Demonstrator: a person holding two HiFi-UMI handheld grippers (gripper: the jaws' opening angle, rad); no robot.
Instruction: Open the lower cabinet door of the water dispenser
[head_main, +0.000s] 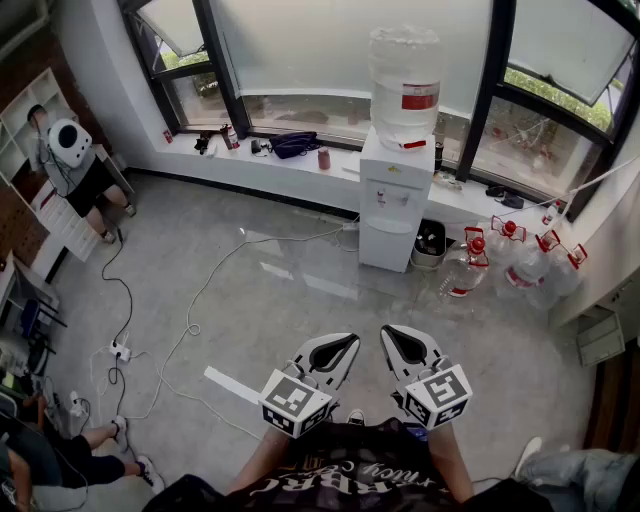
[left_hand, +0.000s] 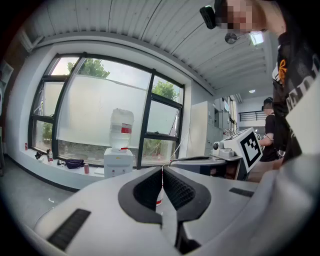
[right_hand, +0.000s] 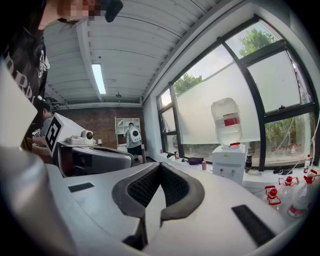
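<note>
**Head view:** the water dispenser (head_main: 396, 195) stands at the window wall, carrying an inverted clear bottle (head_main: 403, 80) whose fill level cannot be read. Its lower cabinet door (head_main: 384, 245) is closed. Red-capped clear jugs (head_main: 510, 255) sit on the floor beside it. The left gripper (head_main: 338, 350) and right gripper (head_main: 403, 345) are well apart from the dispenser.

**Left gripper view:** jaws together, holding nothing.

**Right gripper view:** jaws likewise together, holding nothing.

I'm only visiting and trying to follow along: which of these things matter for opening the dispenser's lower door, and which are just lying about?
For the job: water dispenser, its lower door, left gripper, right gripper.
Just lying about: jugs, floor cables, bag, cup, bin.
</note>
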